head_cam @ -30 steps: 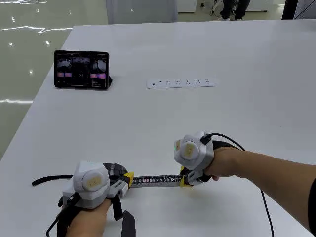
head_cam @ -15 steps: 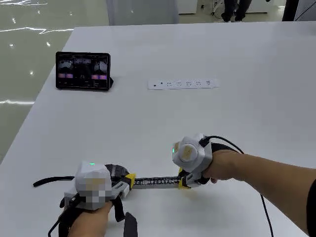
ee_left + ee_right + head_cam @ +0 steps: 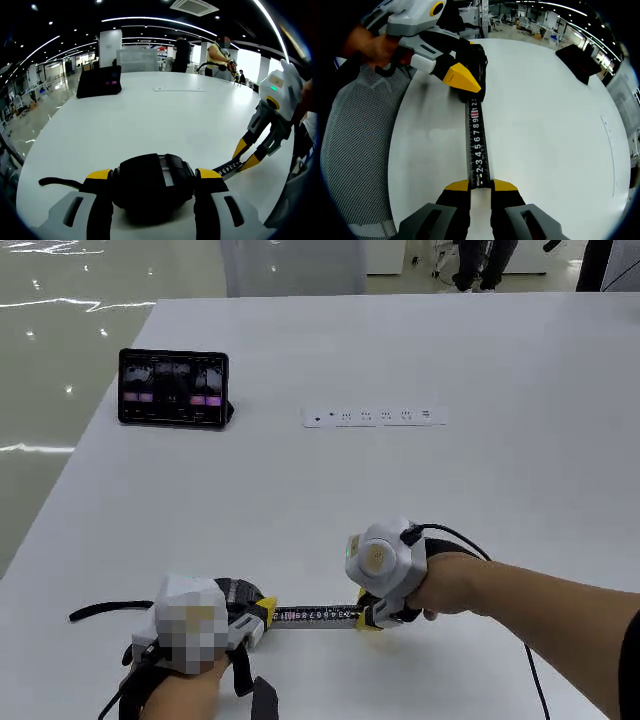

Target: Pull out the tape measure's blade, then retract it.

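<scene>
Left hand-held gripper (image 3: 154,175) tight around tape measure (image 3: 242,593), right hand-held gripper (image 3: 481,186) tight on blade (image 3: 476,145), near table (image 3: 330,510) edge.

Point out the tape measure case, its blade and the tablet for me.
tape measure case (image 3: 152,182), left gripper view, top of the black body.
blade (image 3: 476,145), right gripper view, middle of the printed strip.
tablet (image 3: 173,387), head view, centre of its screen.

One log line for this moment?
left tongs: shut on tape measure | right tongs: shut on blade end | blade: partly out, over table
</scene>
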### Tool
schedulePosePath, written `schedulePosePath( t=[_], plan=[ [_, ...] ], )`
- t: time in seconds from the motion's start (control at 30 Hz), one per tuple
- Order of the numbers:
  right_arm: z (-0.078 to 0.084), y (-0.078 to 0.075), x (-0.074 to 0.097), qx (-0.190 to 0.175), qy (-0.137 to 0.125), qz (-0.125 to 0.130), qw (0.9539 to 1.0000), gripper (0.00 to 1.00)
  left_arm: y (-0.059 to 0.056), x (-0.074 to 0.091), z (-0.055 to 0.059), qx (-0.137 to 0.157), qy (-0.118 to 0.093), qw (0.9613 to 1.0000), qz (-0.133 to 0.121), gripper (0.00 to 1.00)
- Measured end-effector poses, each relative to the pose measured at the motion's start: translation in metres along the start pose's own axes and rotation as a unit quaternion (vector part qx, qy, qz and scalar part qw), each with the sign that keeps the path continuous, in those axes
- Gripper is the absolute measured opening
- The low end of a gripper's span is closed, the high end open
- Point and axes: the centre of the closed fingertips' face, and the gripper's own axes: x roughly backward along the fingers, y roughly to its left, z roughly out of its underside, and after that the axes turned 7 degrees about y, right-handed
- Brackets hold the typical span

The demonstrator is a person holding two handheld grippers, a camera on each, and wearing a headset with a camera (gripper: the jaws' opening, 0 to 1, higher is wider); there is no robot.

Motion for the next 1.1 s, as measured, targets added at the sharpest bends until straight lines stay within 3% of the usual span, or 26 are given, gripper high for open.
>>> schedulePosePath(
  t=[1.1],
  plan=[
    [-0.015, 0.003, -0.005, 0.008, -0.017, 0.003, 0.9998, 0.11, 0.000, 0.001, 0.000, 0.002, 0.001, 1.0000, 0.004, 0.61]
  ],
)
